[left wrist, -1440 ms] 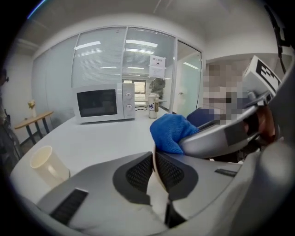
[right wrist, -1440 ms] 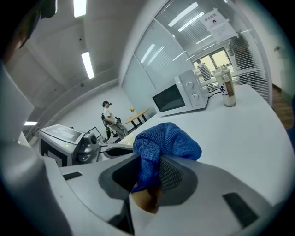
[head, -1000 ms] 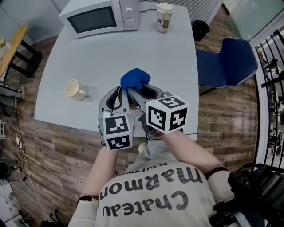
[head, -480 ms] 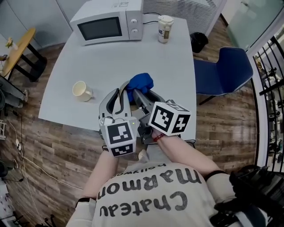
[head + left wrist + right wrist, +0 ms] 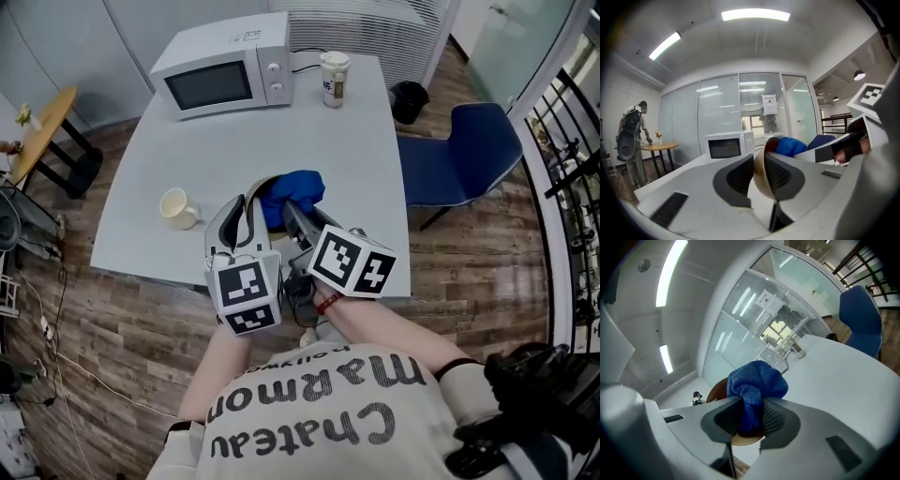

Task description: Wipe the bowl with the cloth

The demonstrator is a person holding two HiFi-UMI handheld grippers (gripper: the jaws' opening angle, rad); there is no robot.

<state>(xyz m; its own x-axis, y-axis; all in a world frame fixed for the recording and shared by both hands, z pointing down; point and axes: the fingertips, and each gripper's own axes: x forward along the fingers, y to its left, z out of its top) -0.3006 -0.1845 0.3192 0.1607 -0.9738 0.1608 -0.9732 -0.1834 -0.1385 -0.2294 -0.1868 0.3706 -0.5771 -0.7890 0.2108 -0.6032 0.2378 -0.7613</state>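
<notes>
Table (image 5: 216, 141) grey, room glass-walled — left gripper (image 5: 758, 174), jaws just widened, holds bowl (image 5: 761, 159); right gripper (image 5: 749, 420) clamps cloth (image 5: 757, 380).

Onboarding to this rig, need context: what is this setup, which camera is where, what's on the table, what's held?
No robot: a person works two hand-held two-jaw tools. One picture looks down from a head camera; the other two come from cameras on the tools. On the table stand a microwave, a mug and a lidded cup. The left tool grips a tan bowl by its rim, though its jaws have just been opening slightly. The right tool pinches a blue cloth beside the bowl.
</notes>
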